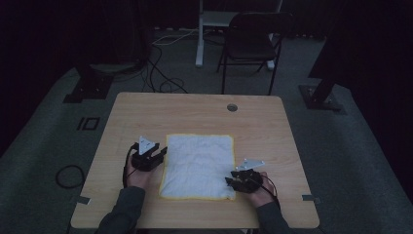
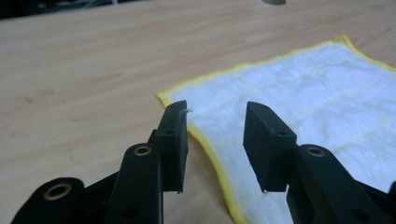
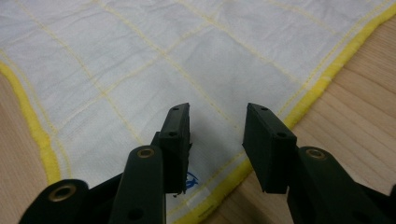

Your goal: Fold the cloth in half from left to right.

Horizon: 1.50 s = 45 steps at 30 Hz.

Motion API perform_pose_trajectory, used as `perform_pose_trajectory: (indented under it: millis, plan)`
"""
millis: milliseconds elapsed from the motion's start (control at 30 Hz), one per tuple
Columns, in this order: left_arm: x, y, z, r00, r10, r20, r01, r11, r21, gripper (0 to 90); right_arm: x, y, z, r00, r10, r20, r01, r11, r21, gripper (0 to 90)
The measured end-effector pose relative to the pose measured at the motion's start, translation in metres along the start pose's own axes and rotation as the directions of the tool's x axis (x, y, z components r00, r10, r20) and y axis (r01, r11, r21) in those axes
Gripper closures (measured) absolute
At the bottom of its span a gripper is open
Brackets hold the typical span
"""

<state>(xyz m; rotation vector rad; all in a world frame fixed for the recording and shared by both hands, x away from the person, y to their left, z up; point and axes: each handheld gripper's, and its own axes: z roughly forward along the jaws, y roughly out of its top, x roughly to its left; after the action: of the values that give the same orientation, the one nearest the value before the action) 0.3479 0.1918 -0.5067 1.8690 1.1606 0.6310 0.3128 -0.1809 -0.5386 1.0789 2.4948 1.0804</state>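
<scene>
A white cloth (image 1: 197,165) with a yellow hem lies flat on the wooden table (image 1: 146,112), nearer its front edge. My left gripper (image 1: 163,152) hovers at the cloth's left edge, jaws apart. In the left gripper view the left gripper (image 2: 215,108) straddles the yellow hem of the cloth (image 2: 303,93) near a corner, gripping nothing. My right gripper (image 1: 230,181) sits at the cloth's near right corner. In the right gripper view the right gripper (image 3: 218,108) stands open just above the cloth (image 3: 140,56), with a small blue mark by the left jaw.
A round cable hole (image 1: 232,107) sits near the table's far edge. Behind the table stand a dark folding chair (image 1: 251,39) and a white post. Cables (image 1: 68,175) lie on the carpet at the left, and dark stand bases flank the table.
</scene>
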Motion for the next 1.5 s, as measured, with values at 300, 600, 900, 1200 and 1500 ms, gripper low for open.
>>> perform_pose_trajectory:
  millis: [300,600,900,1200,1500]
  plan:
    - [-0.007,-0.016,0.0,0.9999,0.001,0.014,-0.001,0.9992,0.041,60.2,0.0,0.0,0.0,1.0,-0.003,0.0,0.003,1.0,0.0,60.9]
    - [-0.012,-0.031,-0.001,0.9995,-0.024,0.021,0.022,0.997,0.074,58.6,0.0,0.0,0.0,1.0,-0.003,0.004,0.003,1.0,-0.002,60.8]
    - [-0.017,-0.041,0.003,0.9996,-0.024,0.016,0.022,0.9918,0.126,56.9,0.001,0.0,0.0,1.0,-0.003,0.005,0.003,1.0,-0.004,60.9]
    - [-0.021,-0.038,0.01,0.9997,-0.015,0.017,0.012,0.9864,0.164,55.8,0.0,-0.001,0.0,1.0,-0.001,0.003,0.001,1.0,-0.006,60.9]
    - [-0.028,-0.037,0.012,0.9999,0.0,0.014,-0.002,0.9853,0.171,51.8,0.0,-0.001,0.0,1.0,-0.003,0.004,0.003,1.0,-0.008,60.9]
